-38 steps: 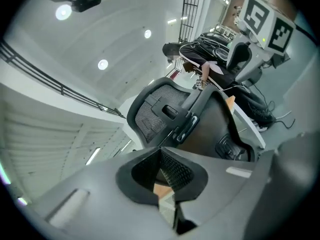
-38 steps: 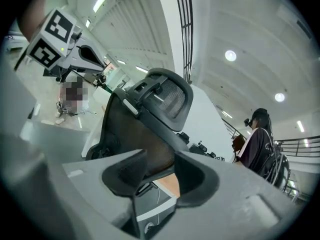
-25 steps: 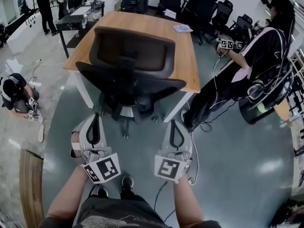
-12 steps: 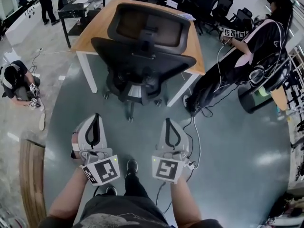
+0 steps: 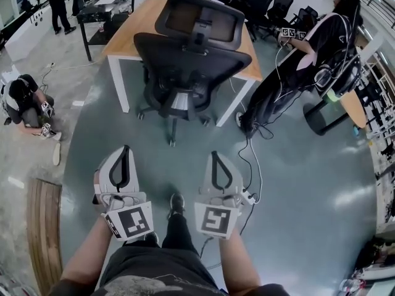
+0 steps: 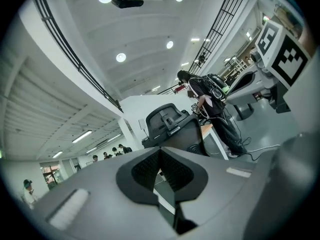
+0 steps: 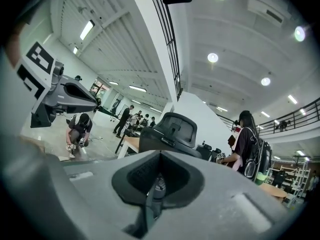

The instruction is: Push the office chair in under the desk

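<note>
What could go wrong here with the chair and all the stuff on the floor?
1. A cable snakes over the floor close beside the right gripper. A careless step could snag it and cause a trip.
2. The office chair stands on wheels, and part of its base pokes out from the desk, so it might roll back out.

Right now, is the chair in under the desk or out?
In, it seems: the chair has its back at the near edge of the desk; its seat is hidden behind the backrest.
</note>
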